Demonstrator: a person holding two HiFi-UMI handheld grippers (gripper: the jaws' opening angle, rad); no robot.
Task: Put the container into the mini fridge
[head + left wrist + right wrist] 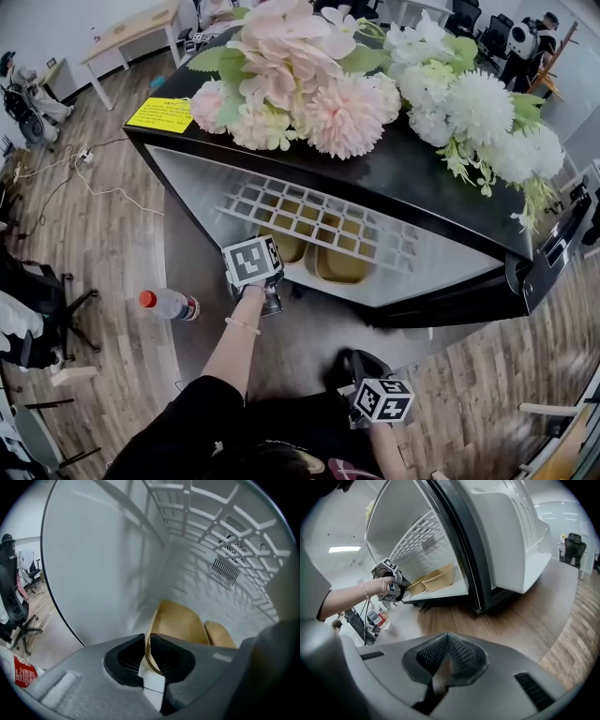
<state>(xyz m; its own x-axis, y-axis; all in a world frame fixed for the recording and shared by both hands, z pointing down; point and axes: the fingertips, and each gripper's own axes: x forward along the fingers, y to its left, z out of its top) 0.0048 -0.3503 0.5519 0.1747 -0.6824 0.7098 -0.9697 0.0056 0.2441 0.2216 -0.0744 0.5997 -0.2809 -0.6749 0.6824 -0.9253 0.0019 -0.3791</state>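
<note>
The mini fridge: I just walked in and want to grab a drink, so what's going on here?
A person is loading the open mini fridge, which has flowers on top. The left gripper reaches inside with the rim of a tan container between its slightly parted jaws. The container sits on the fridge floor beside a second container. The right gripper hangs back, shut and empty.

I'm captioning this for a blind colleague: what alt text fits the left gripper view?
The left gripper has the thin rim of a tan container between its slightly parted jaws, inside a white mini fridge. A second tan container sits beside it, under a white wire shelf.
</note>
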